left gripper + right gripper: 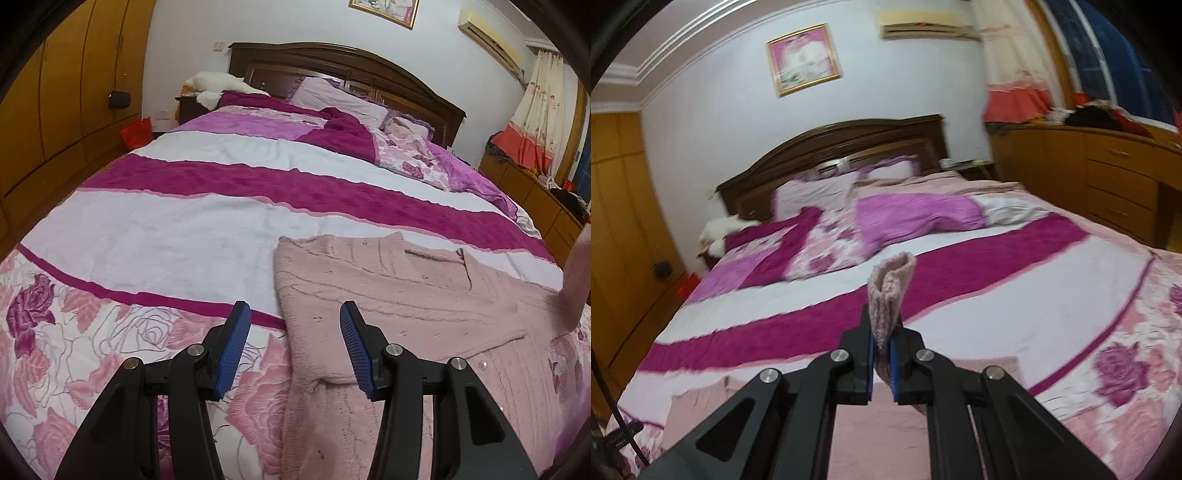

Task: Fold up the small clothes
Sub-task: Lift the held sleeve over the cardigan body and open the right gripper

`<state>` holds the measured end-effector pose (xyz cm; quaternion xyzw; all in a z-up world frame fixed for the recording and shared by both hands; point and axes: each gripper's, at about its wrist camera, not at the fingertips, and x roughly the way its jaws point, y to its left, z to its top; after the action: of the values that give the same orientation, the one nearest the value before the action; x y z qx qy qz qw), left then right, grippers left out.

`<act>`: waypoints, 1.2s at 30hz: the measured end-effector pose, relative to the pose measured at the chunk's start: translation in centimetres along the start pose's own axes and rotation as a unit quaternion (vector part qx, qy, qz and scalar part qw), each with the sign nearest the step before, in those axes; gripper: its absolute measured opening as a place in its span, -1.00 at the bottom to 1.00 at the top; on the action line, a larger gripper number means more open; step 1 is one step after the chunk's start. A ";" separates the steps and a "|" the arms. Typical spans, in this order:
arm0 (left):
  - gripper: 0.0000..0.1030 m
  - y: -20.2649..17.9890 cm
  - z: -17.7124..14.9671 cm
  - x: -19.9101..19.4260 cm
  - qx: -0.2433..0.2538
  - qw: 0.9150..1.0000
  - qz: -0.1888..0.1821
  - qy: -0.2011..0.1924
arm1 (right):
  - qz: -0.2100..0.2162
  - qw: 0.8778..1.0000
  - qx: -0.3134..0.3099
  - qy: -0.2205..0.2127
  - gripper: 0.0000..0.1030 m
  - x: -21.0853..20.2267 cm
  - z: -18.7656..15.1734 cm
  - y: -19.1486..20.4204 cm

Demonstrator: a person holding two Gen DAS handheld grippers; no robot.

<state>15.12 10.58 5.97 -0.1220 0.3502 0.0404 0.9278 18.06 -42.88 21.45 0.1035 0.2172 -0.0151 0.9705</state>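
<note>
Underfoot, so to speak, lies a wide bed covered by a quilt banded in magenta and white with pink rose print (pixel 207 221), running back to a dark carved wooden headboard (pixel 343 70) with lilac pillows (pixel 332 99) against it. Tall yellow-brown wooden wardrobes (pixel 70 92) line one side of the room, a low wooden dresser (pixel 1108 173) piled with clothes the other, beside a cream and orange curtain (pixel 535 110). A gold-framed picture (pixel 803 59) hangs on the pale wall next to a wall-mounted air conditioner (pixel 923 24).

A fluffy pale pink knitted cardigan (pixel 399 291) lies spread flat on the near part of the quilt, towards the right in the left wrist view, its body partly folded over.

The left gripper (pixel 293 332) hovers just above the cardigan's near left edge, its blue-padded jaws spread wide with nothing between them. The right gripper (pixel 882 354) is raised above the bed, its view blurred, jaws pinched tight on the cardigan's sleeve cuff (pixel 890 288), which stands up beyond the fingertips. In the left wrist view a blurred strip of the same pink knit rises at the right edge.
</note>
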 end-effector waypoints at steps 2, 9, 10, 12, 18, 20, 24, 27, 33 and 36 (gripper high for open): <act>-0.48 0.2 0.0 -0.2 0.000 1.000 0.000 0.003 | 0.013 1.000 -0.012 0.005 -0.88 0.4 -1.1 2.9; -0.48 1.2 -0.3 -0.8 -0.011 1.000 0.000 -0.010 | 0.075 0.996 -0.031 0.029 -0.88 1.7 -4.3 11.9; -0.48 1.7 -0.4 -0.8 -0.022 1.000 -0.005 -0.012 | 0.082 0.996 -0.032 0.035 -0.88 1.9 -4.5 12.9; -0.48 2.3 -0.5 -0.6 -0.033 0.999 -0.012 -0.009 | 0.086 0.994 -0.042 0.044 -0.88 2.2 -4.8 14.8; -0.48 2.8 0.1 -0.1 -0.035 0.999 -0.023 -0.004 | 0.078 0.992 -0.091 0.036 -0.88 0.8 -3.9 19.4; -0.48 2.5 0.3 0.0 -0.027 0.999 -0.022 -0.008 | 0.078 0.992 -0.098 0.033 -0.88 0.3 -3.4 20.5; -0.48 2.3 0.3 0.3 -0.021 0.999 -0.029 0.001 | 0.084 0.990 -0.112 0.021 -0.88 -0.5 -2.1 22.5; -0.48 2.5 0.2 0.2 -0.019 1.000 -0.023 0.002 | 0.085 0.989 -0.120 0.023 -0.88 -0.8 -1.4 23.7; -0.48 3.2 0.2 0.9 -0.038 0.999 -0.021 0.013 | 0.090 0.988 -0.123 0.013 -0.88 -1.6 -0.1 24.9; -0.48 3.4 0.1 0.9 -0.041 0.999 -0.023 0.013 | 0.096 0.987 -0.125 0.009 -0.88 -2.1 0.1 25.7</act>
<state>15.35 13.86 4.82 -0.1682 0.3576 0.0316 0.9180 18.07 -17.81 27.41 0.0015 0.2147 0.1068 0.9708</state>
